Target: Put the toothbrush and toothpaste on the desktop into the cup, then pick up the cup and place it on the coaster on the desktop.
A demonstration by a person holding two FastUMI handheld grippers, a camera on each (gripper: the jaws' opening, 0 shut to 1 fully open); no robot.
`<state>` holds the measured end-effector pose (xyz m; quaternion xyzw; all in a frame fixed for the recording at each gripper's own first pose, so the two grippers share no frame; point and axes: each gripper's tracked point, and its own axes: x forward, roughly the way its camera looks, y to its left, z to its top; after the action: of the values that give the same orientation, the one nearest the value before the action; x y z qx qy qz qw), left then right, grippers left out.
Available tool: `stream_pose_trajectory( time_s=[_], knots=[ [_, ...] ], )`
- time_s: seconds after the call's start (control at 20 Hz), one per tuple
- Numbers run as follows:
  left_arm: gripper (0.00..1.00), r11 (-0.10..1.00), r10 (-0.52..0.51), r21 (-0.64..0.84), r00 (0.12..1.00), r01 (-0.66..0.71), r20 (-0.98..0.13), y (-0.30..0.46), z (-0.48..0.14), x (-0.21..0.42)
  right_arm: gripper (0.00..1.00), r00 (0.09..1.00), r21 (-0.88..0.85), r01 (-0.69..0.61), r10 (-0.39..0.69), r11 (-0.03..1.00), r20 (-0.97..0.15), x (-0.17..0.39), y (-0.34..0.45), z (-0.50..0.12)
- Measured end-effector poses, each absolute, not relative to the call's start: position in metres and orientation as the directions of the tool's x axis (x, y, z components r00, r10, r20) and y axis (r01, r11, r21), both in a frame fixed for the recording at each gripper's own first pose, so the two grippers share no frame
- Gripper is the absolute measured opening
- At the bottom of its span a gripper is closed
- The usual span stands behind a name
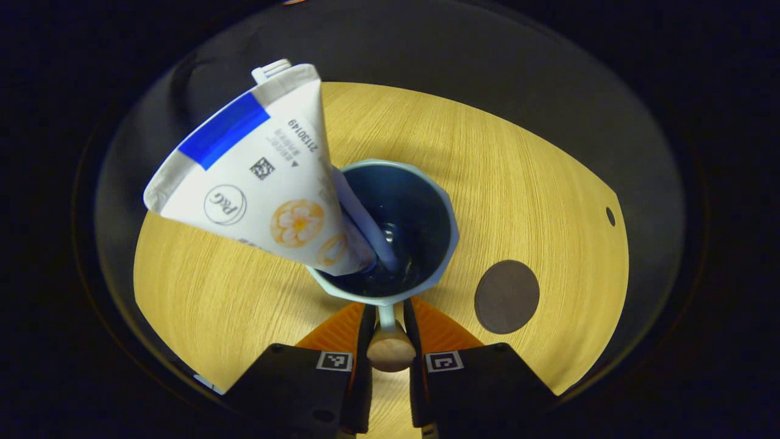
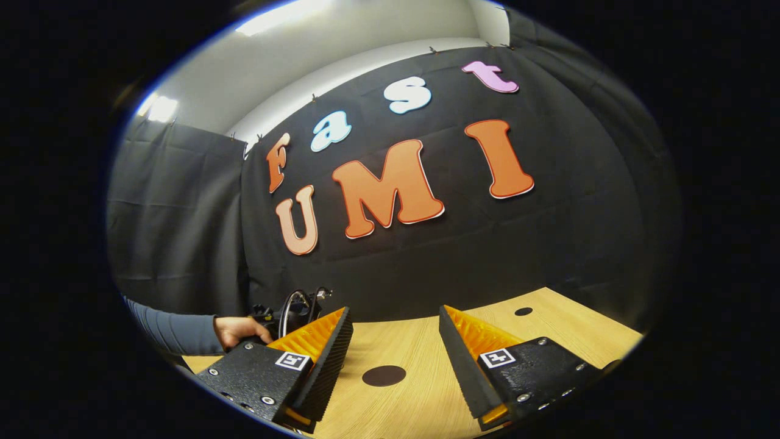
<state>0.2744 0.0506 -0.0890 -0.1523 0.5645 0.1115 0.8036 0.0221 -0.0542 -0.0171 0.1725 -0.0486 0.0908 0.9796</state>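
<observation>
While the left gripper [image 1: 389, 332] clamps the cup's handle [image 1: 386, 322] and the right gripper [image 2: 393, 366] idles wide open, the toothpaste tube [image 1: 256, 183] leaning from the cup [image 1: 396, 228] could tip it short of the coaster [image 1: 507, 296] just beside.

wooden desktop [image 2: 420, 402] with a small hole [image 2: 523, 311]; grey sleeve [image 2: 167, 332] at left.

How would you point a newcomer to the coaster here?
Start at the wooden desktop. In the left gripper view, look to the right of the blue cup holding the toothpaste tube. The coaster is the flat, dark, round disc lying bare on the wood.
</observation>
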Motion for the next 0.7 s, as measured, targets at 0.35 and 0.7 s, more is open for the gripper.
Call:
stream_pose_trajectory(
  time_s=[0.35,0.7],
  knots=[
    [0.3,0.955,0.0,-0.119,0.402,-0.272,-0.916,0.0586,-0.0851,0.2716,0.9,0.984,0.331,-0.17,0.14,0.928,0.113,0.0218,-0.0567,-0.0203],
    [0.3,0.976,-0.025,-0.122,0.465,-0.18,-0.885,0.0572,-0.084,0.2758,0.9,0.987,0.316,-0.15,0.125,0.937,0.101,0.017,-0.0614,-0.0245]
  ],
)
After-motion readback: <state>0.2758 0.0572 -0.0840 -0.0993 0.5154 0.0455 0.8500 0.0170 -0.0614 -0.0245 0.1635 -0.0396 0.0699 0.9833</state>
